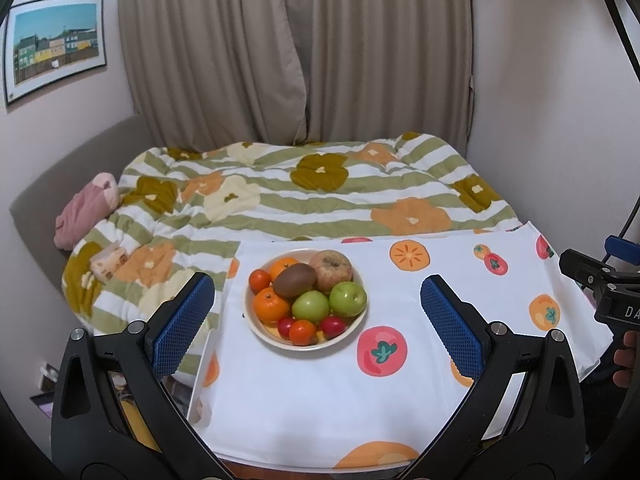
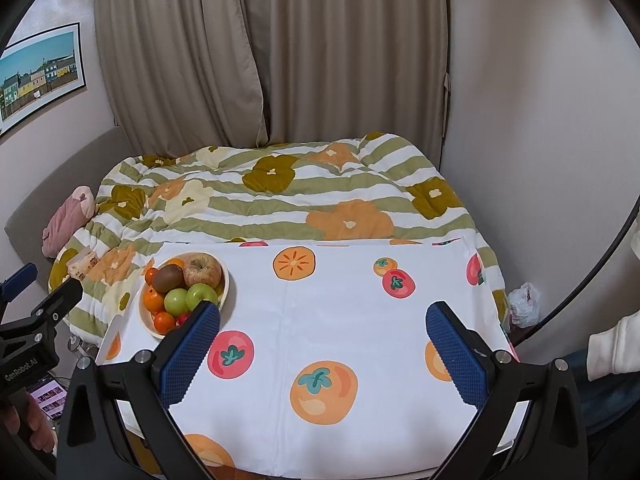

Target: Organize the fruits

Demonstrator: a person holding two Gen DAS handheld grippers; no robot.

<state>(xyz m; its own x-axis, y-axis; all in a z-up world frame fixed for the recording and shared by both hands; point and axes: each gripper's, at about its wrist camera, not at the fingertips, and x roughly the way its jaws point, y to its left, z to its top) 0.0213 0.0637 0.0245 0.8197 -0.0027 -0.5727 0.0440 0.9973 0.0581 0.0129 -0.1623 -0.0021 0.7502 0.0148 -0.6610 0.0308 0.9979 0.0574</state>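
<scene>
All the fruit I can see sits piled in one cream bowl [image 1: 256, 322] near the far left corner of the bench [image 1: 320, 408], which is draped in a white cloth printed with persimmons and tomatoes. In the bowl: a brown kiwi [image 1: 295, 279] on top, a reddish apple [image 1: 331, 266] behind it, two green apples [image 1: 348, 298] at the front right, several mandarins [image 1: 271, 306] on the left, and small red tomato-like fruits [image 1: 333, 325] by the near rim. No loose fruit lies on the cloth; the rest are only prints.

That fits two readings: the fruit has been gathered into the bowl and the job is about over, or the mixed pile waits to be sorted out by kind. I cannot tell which from here.

My left gripper [image 1: 318, 304] hangs above the near edge of the bench, pointed at the bowl, its jaws spread wide and empty. My right gripper [image 2: 324, 322] hovers over the middle of the bench, also spread wide and holding nothing, the bowl just past its left finger.
</scene>
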